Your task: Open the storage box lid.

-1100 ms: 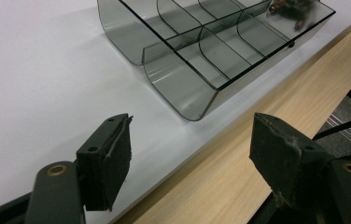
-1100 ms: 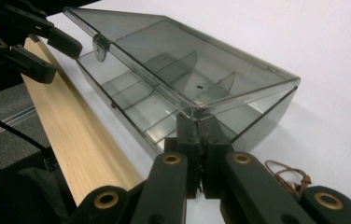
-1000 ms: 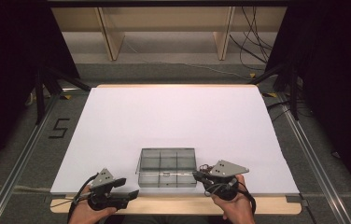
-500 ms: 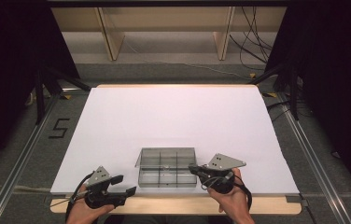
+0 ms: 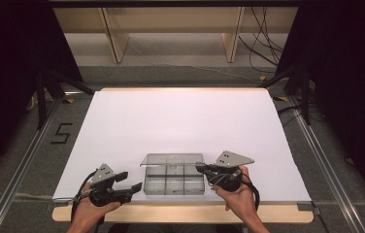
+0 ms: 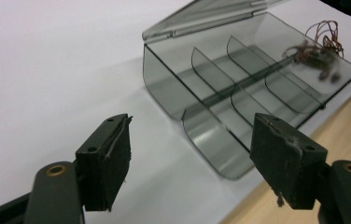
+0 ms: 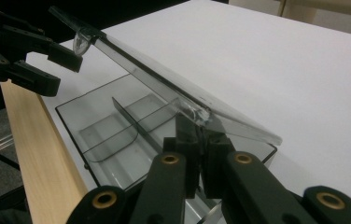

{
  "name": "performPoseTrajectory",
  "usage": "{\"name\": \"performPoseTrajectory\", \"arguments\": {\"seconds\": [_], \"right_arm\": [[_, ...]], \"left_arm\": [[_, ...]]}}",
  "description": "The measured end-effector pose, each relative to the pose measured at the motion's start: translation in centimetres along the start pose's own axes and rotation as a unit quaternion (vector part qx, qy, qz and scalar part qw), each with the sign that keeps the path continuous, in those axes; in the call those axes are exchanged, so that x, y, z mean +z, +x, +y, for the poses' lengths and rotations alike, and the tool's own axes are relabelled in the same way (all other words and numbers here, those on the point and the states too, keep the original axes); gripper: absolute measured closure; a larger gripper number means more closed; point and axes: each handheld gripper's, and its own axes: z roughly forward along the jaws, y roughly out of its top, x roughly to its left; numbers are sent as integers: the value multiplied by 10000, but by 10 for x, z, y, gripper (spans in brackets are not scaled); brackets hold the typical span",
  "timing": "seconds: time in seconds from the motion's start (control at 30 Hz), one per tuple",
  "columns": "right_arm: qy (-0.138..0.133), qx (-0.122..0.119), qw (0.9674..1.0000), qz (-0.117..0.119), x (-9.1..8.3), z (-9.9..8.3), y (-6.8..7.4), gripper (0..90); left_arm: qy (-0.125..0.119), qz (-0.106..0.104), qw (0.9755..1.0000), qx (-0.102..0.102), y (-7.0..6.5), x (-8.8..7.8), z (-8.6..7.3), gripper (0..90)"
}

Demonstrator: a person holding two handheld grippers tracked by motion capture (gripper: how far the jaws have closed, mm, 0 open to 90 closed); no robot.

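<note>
Smoke-grey transparent plastic organiser box (image 5: 174,179), divided by curved partitions into small compartments, sits at the near edge of the white table sheet (image 5: 180,121), between the person's two hands. Its clear hinged lid (image 5: 172,159) stands half raised, tilted up from the far long side. A second ago the lid lay lower over the box; since then the right gripper (image 5: 201,168) has lifted the edge it pinches, and the box is now open enough to show its compartments from above. In the right gripper view those jaws are closed tight on the lid's front edge (image 7: 197,114), near its small latch tab. That suggests the opening step is well under way, and the lid probably needs to swing further back before anything can be put in or taken out.

The left gripper (image 5: 131,180) has drawn back towards the person and rests just left of the box, apart from it; its jaws stand wide open with nothing between them. The left gripper view shows a tangle of thin brownish wire (image 6: 317,49) at the box's far end.

No brand or label can be read on the box. The only legible writing is a black "5" (image 5: 61,133) marked on the grey floor left of the table.
</note>
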Motion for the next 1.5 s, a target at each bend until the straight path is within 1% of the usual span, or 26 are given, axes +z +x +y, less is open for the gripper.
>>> {"name": "performPoseTrajectory", "arguments": {"seconds": [0.03,0.07,0.1,0.2,0.23,0.3,0.33,0.37,0.43,0.53,0.57,0.67,0.73,0.87,0.9,0.93,0.97,1.03,1.07,1.17,1.2,1.23,1.3,1.4,1.47,1.5], "right_arm": [[17,109,9999,12,0,1,1,886],[30,148,9998,-96,-1,1,1,886],[110,162,9998,-67,-1,2,1,886],[-20,24,9999,-113,2,3,-2,886],[17,120,9999,-9,3,4,-2,886],[1,158,9999,23,4,4,-2,886],[33,43,10000,-7,5,6,-4,884],[89,171,9998,-47,5,6,-3,884],[-14,60,9999,-110,7,6,-5,884],[28,137,9999,-13,9,7,-5,884],[14,-11,10000,-85,9,8,-7,884],[17,154,9998,-99,10,9,-6,884],[4,61,10000,-58,11,10,-8,884],[-9,61,10000,-56,13,11,-10,882],[15,122,9999,-76,13,11,-10,880],[-18,22,9999,-146,13,11,-12,880],[-12,136,9999,-24,14,11,-12,880],[-13,91,9999,-58,14,11,-13,879],[-2,241,9996,-113,14,11,-12,878],[30,231,9997,-104,13,11,-14,872],[-79,81,9999,-122,14,11,-17,871],[-10,109,9999,-56,14,11,-18,868],[-28,96,9999,-91,13,10,-18,865],[57,379,9992,-128,8,8,-16,786],[13,266,9996,-132,9,7,-19,746],[95,412,9990,-152,6,5,-16,656]], "left_arm": [[-50,40,10000,67,-1,3,5,285],[-140,-22,9999,38,-1,7,7,285],[-121,13,9999,105,-1,8,11,285],[-176,31,9996,216,0,16,19,287],[-190,52,9996,197,0,19,22,287],[-200,55,9995,218,2,22,26,288],[-202,44,9995,247,5,26,30,289],[-204,41,9993,310,7,27,33,291],[-278,81,9992,277,8,31,36,297],[-392,94,9988,271,11,33,40,309],[-520,81,9983,266,13,35,43,312],[-525,81,9981,326,15,36,46,332],[-619,97,9976,307,16,37,49,355],[-619,33,9974,370,18,39,52,395],[-643,-53,9971,398,18,42,52,411],[-662,-54,9968,450,18,44,52,421],[-674,-61,9967,450,17,45,52,440],[-662,-81,9966,488,16,46,53,465],[-672,-132,9962,543,16,48,54,479],[-747,-328,9948,615,14,53,57,526],[-790,-386,9939,669,14,55,59,557],[-801,-387,9936,699,15,55,60,571],[-837,-413,9930,719,15,57,61,583],[-862,-390,9930,703,19,58,63,607],[-881,-411,9929,683,20,59,63,615],[-898,-433,9924,721,22,60,64,627]]}}
